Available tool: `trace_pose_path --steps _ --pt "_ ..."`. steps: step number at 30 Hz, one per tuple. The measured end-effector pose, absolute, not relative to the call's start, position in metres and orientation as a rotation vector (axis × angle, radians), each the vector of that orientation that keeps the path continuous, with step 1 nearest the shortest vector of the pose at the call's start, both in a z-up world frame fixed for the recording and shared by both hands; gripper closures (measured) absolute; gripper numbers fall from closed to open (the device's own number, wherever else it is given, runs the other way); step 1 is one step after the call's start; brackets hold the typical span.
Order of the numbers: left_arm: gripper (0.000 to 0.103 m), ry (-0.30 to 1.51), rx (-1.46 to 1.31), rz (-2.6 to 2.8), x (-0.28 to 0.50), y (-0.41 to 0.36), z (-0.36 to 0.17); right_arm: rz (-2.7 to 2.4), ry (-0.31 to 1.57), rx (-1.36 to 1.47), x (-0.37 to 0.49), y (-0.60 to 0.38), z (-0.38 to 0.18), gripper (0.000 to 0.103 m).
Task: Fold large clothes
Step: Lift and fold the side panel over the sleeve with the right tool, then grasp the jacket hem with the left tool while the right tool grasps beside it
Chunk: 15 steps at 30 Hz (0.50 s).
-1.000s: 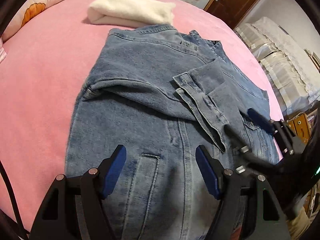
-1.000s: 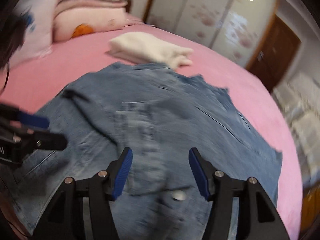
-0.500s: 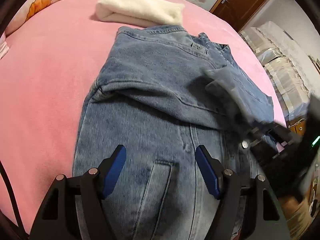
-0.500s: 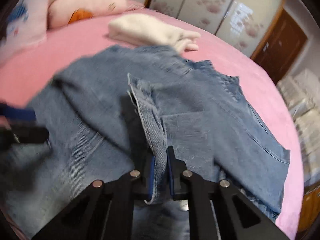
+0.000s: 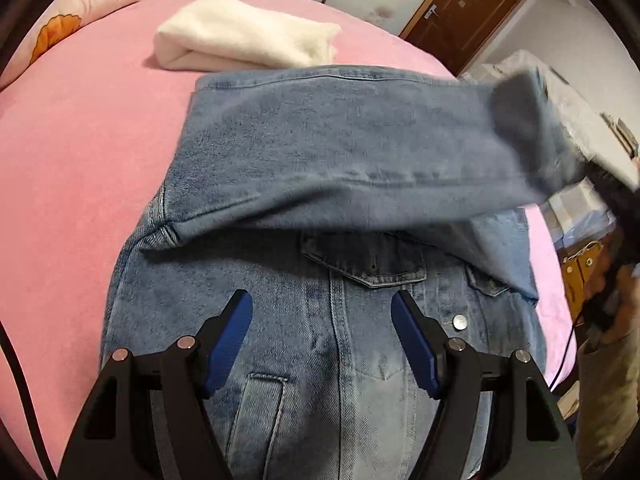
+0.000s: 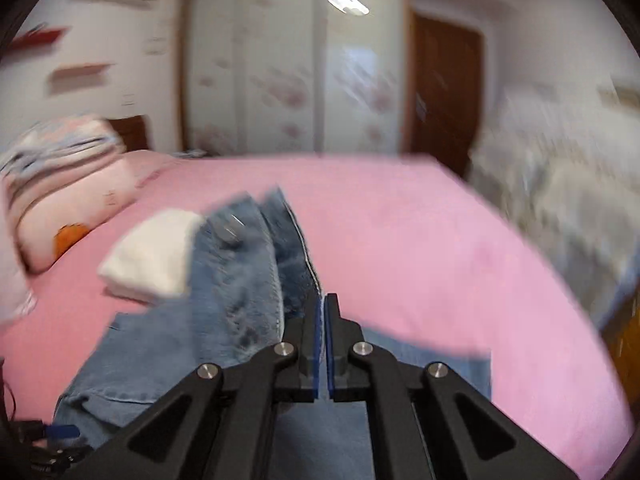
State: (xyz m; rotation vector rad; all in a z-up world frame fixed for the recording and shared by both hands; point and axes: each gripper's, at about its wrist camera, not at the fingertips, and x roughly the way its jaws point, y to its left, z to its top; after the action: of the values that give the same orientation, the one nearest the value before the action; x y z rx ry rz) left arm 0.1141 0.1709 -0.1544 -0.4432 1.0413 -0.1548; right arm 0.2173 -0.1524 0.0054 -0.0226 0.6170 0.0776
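A blue denim jacket [image 5: 332,344] lies on the pink bed [image 5: 80,168]. My left gripper [image 5: 322,344] is open and empty, low over the jacket's lower front. My right gripper [image 6: 322,332] is shut on the jacket's sleeve cuff [image 6: 248,264] and holds it raised. In the left wrist view the sleeve [image 5: 360,152] stretches across the jacket toward the right, where the blurred right gripper [image 5: 612,196] holds its end. The right wrist view is motion-blurred.
A folded white towel [image 5: 244,36] lies on the bed beyond the jacket; it also shows in the right wrist view [image 6: 152,256]. Pillows [image 6: 68,200] sit at the left. A wardrobe [image 6: 296,76], a brown door [image 6: 444,92] and covered furniture [image 6: 560,184] stand beyond the bed.
My right gripper closed on the sleeve cuff and lifted it up and to the right, stretching the sleeve out. My left gripper stayed open and moved slightly forward over the jacket.
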Motion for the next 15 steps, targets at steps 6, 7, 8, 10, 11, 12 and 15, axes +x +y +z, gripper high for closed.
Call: trace_pose_path --steps 6,7,8,10,11,12,15 --pt "0.033 1.036 -0.362 -0.127 0.135 0.178 -0.149 -0.066 1.149 0.107 0.240 -0.215 -0.136 0.099" --pt "0.033 1.024 -0.351 -0.110 0.141 0.185 -0.147 -0.047 1.147 0.154 0.236 -0.223 -0.141 0.098" --pt "0.033 1.017 -0.346 -0.097 0.148 0.191 -0.145 -0.027 1.126 0.194 0.234 -0.228 -0.139 0.091" --pt "0.033 1.008 -0.353 -0.060 0.167 0.209 -0.145 0.019 1.107 0.264 0.239 -0.234 -0.135 0.062" --pt "0.033 1.012 -0.366 -0.050 0.177 0.217 -0.147 0.031 1.096 0.280 0.243 -0.235 -0.132 0.046" --pt "0.033 1.024 -0.383 -0.045 0.189 0.226 -0.151 0.041 1.079 0.291 0.247 -0.235 -0.131 0.044" --pt "0.033 1.072 -0.428 -0.001 0.224 0.254 -0.168 0.097 1.063 0.305 0.266 -0.226 -0.131 0.043"
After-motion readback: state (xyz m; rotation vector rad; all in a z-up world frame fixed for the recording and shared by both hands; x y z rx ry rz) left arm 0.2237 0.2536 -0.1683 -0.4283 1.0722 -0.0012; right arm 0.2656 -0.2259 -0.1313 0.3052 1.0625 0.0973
